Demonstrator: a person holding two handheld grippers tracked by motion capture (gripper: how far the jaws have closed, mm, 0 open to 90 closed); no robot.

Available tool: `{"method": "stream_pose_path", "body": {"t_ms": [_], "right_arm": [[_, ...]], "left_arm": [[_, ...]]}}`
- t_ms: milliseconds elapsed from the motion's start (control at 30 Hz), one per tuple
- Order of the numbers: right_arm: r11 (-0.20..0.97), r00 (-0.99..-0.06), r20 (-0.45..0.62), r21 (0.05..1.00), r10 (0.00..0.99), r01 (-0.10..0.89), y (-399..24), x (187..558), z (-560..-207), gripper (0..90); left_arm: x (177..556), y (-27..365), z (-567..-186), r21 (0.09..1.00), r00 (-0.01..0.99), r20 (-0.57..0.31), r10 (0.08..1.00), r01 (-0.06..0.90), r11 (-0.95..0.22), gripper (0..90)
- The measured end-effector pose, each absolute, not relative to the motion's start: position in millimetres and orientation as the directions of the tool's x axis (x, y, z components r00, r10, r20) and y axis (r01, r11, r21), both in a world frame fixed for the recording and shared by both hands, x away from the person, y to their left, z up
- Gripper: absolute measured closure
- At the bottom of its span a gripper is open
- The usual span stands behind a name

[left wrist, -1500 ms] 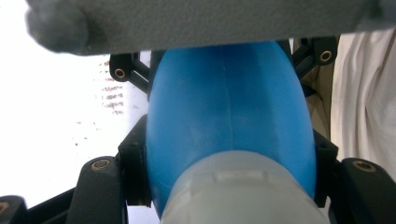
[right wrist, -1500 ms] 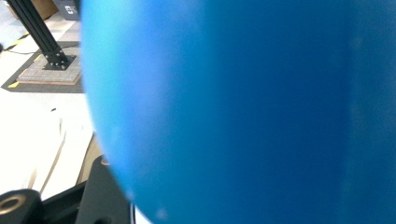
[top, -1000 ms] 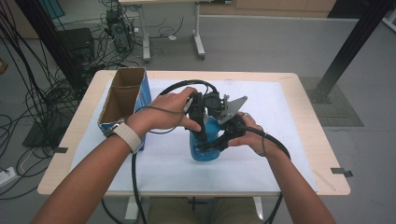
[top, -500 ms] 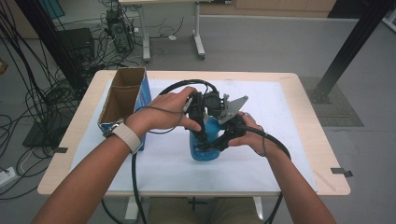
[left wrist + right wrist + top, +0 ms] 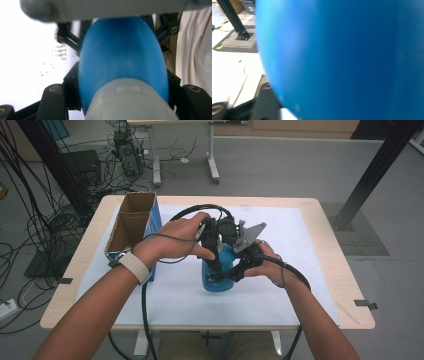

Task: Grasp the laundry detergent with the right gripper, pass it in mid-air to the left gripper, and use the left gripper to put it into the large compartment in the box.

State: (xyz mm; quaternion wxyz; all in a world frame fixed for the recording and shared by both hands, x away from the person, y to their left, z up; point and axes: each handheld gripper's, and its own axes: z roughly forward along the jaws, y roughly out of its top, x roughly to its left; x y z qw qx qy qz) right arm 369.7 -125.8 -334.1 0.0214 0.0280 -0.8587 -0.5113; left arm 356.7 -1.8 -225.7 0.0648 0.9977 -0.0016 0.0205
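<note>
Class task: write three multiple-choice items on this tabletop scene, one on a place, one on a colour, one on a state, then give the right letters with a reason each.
1. Where does the cardboard box stand on the table?
A. at its left side
B. at its right side
C. under it

2. What colour is the bottle?
A. red
B. blue
C. green

3. How is the left gripper?
A. lying on the table
B. wide open over the box
C. shut on the bottle

Key: 1 A, the high view shows it by the left edge; 2 B, its body is blue; 3 C, the left gripper view shows both jaws pressed on the bottle's sides.
</note>
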Motion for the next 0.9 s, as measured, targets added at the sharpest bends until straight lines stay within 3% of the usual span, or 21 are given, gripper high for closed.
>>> {"method": "stream_pose_path", "body": {"t_ms": [33,200,900], "right_arm": [[0.484,-0.998,0.025,0.875,-0.052,-0.003,-127,370,-334,18.8],[0.529,-1.000,0.015,0.849,0.008,0.017,-146,372,-335,12.5],[0.628,-0.990,-0.036,0.776,0.139,0.060,-211,374,-326,8.7]], "left_arm": [[357,-2,-226,0.123,0.999,0.039,0.003,-0.002,-0.992,37.7],[358,1,-224,0.128,0.999,0.044,0.020,0.014,-0.992,37.8],[362,8,-208,0.138,0.980,0.061,0.189,0.179,-0.974,37.7]]}}
